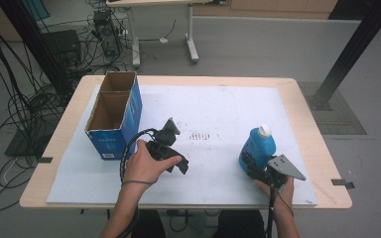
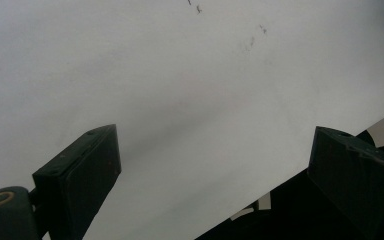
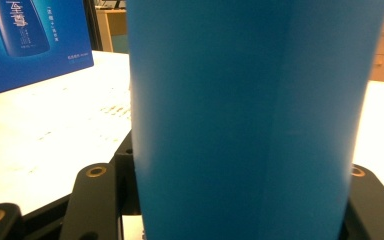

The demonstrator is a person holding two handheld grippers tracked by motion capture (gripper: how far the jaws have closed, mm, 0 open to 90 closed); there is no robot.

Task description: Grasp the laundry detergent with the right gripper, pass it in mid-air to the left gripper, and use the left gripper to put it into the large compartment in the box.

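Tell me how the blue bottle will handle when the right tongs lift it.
The blue bottle looks like smooth, rigid plastic, so it may slip in the right tongs, which clamp it low. It stands tall on a narrow base, so it could tip if pushed. Fill level is not visible, so weight is uncertain.

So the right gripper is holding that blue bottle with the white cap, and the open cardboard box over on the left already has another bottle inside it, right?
Not quite. The right gripper does clamp the blue bottle with the white cap, but the high view shows both compartments of the open cardboard box empty, with no bottle in them.
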